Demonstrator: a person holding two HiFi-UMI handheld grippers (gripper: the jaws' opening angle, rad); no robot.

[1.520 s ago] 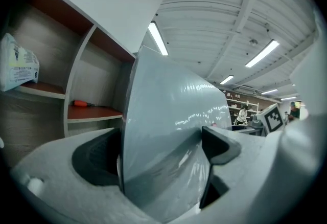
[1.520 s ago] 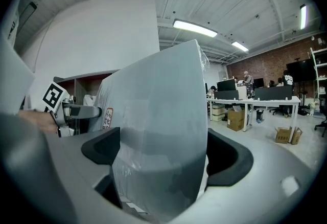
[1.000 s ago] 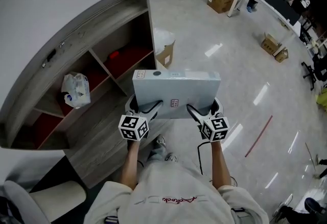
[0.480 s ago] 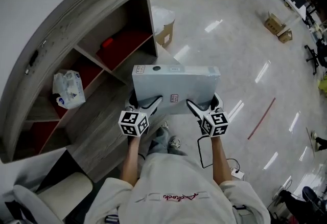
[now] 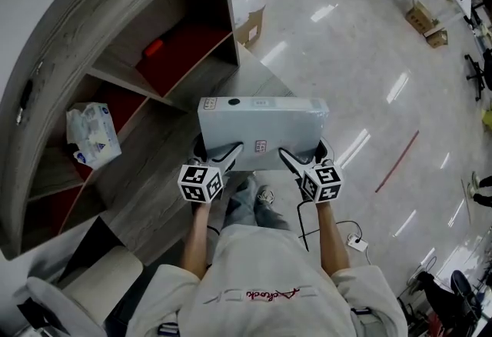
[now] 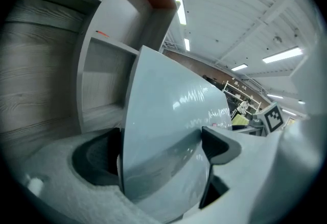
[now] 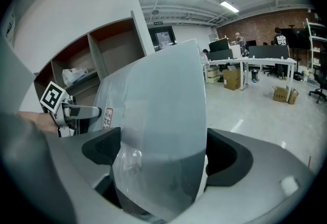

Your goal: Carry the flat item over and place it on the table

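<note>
A flat pale grey box (image 5: 261, 128) wrapped in clear film is held level in front of the person, above the floor. My left gripper (image 5: 218, 155) is shut on its near left edge, and my right gripper (image 5: 300, 157) is shut on its near right edge. In the left gripper view the flat box (image 6: 168, 131) fills the gap between the jaws of the left gripper (image 6: 161, 151). The right gripper view shows the box (image 7: 163, 131) clamped in the right gripper (image 7: 161, 159), with the left gripper's marker cube (image 7: 52, 96) beyond. No table surface lies under the box.
A grey wooden shelf unit (image 5: 115, 66) with red-backed compartments stands at the left; a plastic bag (image 5: 92, 134) lies in one. Cardboard boxes (image 5: 427, 18) sit on the glossy floor far right. White desks (image 7: 245, 64) with people stand across the room. A cable (image 5: 338, 231) trails by the feet.
The person has walked along the shelf unit with the box held in both grippers; the shelves and floor have slid up and left in view. Both grips are unchanged.
</note>
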